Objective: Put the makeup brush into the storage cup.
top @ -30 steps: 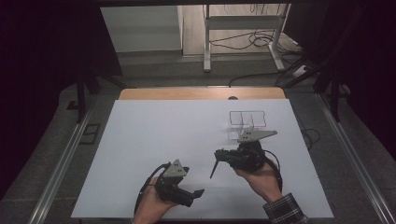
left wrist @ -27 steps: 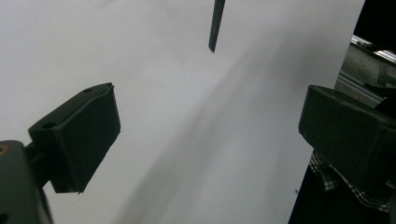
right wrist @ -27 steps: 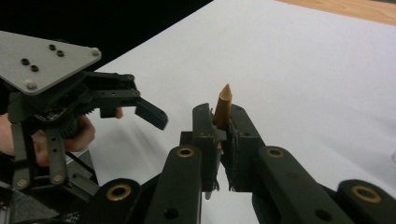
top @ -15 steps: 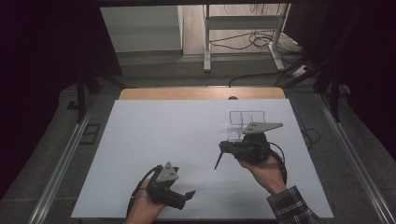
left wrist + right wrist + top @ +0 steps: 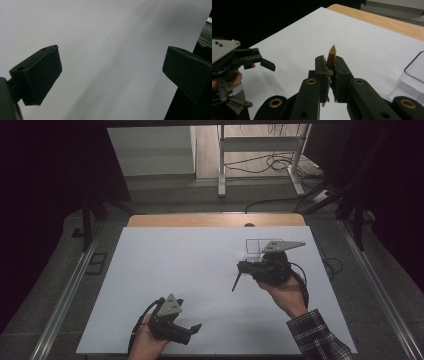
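My right gripper [image 5: 243, 267] hovers over the right half of the white table sheet [image 5: 175, 270], shut on a slim pencil-like stick [image 5: 235, 283] that hangs down and to the left from its jaws. In the right gripper view the stick's brown pointed tip [image 5: 332, 55] pokes up between the pinching jaws of that gripper [image 5: 330, 66]. Near the front edge, left of centre, my left gripper [image 5: 193, 333] points right. Its jaws stand far apart over bare sheet with nothing between them [image 5: 112, 67]. It also appears at the left of the right gripper view [image 5: 258, 83].
A clear plastic box [image 5: 254, 248] stands on the sheet just beyond my right gripper; its corner shows at the right [image 5: 412, 77]. A wooden strip [image 5: 200, 220] borders the far side of the table. Metal rails [image 5: 65, 295] run along both sides, with dark floor and cables beyond.
My right gripper has lifted and moved away toward the clear box, carrying the stick. My left gripper has shifted a little to the left along the front edge.
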Available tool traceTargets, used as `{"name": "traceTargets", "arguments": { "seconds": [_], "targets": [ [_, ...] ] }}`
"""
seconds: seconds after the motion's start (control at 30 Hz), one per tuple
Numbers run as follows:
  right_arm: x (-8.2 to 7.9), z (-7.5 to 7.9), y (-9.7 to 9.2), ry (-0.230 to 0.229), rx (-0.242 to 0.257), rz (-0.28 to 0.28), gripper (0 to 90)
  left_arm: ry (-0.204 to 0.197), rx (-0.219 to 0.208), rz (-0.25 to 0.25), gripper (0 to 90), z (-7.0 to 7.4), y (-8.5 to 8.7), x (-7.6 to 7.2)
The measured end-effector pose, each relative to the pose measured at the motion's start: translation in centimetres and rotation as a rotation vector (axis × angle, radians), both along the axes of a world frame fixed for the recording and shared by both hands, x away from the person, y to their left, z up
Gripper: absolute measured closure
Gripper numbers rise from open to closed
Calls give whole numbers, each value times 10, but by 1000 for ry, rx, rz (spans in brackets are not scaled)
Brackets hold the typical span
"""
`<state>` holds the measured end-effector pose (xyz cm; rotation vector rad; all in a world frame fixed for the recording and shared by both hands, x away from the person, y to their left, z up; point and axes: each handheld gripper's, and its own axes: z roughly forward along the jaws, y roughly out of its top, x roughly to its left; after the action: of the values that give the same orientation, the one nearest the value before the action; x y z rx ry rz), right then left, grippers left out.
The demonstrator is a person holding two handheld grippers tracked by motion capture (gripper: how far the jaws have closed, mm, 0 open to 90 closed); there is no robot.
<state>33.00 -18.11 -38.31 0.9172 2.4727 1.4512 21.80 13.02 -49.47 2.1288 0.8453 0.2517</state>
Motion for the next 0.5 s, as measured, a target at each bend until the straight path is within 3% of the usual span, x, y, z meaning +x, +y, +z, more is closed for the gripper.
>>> {"name": "traceTargets", "arguments": {
  "seconds": [0.5],
  "targets": [
    [19,19,1,-53,-24,-31,834,-20,3,46,27,2,14,-7]
  ]
}}
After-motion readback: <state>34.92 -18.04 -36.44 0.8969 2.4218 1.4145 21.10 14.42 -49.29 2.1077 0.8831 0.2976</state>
